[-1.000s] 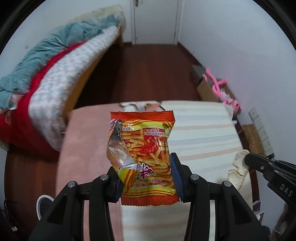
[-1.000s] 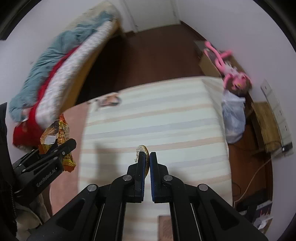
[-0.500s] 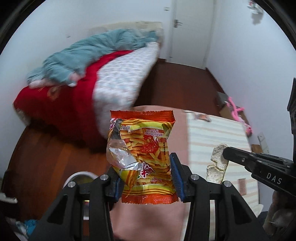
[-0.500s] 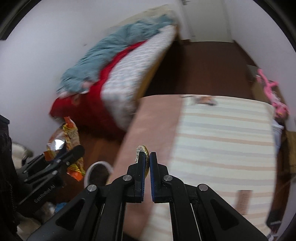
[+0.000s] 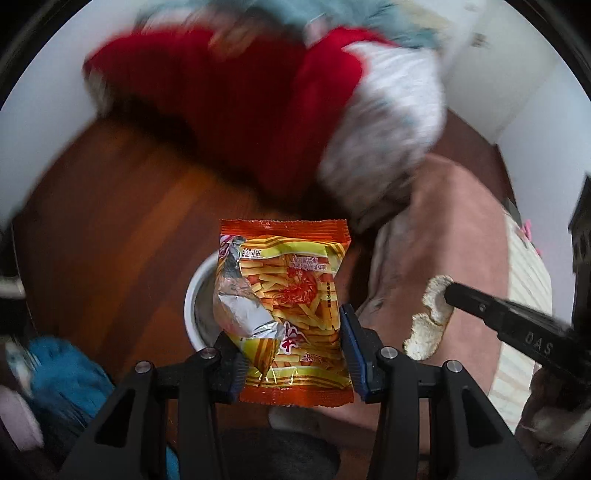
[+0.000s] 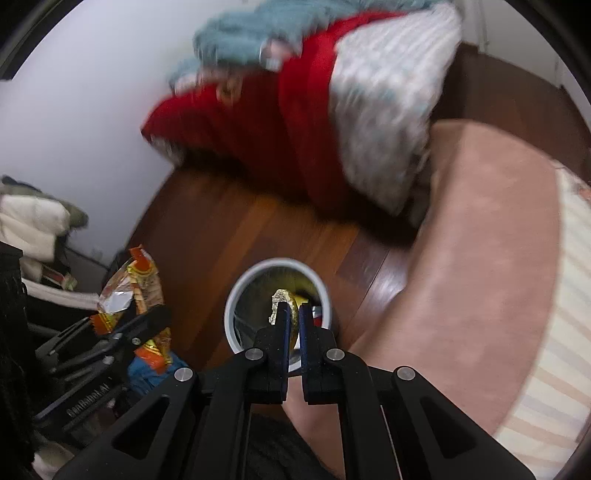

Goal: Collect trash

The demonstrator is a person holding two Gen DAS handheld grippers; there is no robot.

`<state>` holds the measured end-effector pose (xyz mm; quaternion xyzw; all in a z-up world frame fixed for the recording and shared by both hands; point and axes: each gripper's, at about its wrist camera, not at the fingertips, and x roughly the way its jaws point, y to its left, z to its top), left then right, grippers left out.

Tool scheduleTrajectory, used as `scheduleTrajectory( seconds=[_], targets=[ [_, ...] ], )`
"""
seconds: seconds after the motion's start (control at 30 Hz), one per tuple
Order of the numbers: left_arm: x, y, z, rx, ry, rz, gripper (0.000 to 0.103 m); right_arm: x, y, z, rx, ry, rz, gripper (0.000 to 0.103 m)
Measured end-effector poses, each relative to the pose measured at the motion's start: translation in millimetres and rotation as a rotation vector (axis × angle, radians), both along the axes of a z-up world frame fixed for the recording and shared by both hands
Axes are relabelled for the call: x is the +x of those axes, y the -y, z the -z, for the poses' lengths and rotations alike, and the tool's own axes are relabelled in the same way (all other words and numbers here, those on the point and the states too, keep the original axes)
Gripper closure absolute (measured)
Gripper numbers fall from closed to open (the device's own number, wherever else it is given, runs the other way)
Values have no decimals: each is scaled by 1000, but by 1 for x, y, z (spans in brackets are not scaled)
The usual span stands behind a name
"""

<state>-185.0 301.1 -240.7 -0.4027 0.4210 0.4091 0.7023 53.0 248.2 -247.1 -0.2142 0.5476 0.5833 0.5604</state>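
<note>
The left gripper (image 5: 291, 356) pinches the crinkly snack wrapper (image 5: 286, 314) by its lower sides; it looks light, limp and slippery. The right gripper (image 6: 291, 314) has its fingers pressed on a brittle, crumbly cracker piece (image 6: 282, 301), directly above the bin (image 6: 236, 299) on the floor

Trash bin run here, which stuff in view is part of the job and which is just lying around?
Part of the job:
- snack bag, clamped in the left gripper
- rice cracker, pinched in the right gripper
- white trash bin on the floor

Just lying around:
- red blanket
- teal blanket
- pink bedsheet
- blue cloth
</note>
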Motion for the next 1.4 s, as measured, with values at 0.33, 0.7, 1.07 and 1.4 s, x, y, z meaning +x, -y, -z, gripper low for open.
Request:
scheduleTrajectory(
  seconds=[0.33, 0.7, 1.07, 1.4],
  targets=[
    [-25, -60, 116, -251, -41, -96, 10, -48, -83, 150, -286, -63, -76, 98],
    [-61, -47, 103, -185, -152, -197, 4, -62, -105, 186, -364, -43, -153, 21],
    [-57, 4, 32, -58, -157, -186, 3, -61, -66, 119, -328, 43, -222, 0],
    [-59, 49, -54, 52, -72, -173, 3, -51, -18, 15, -177, 8, -215, 0]
  ],
)
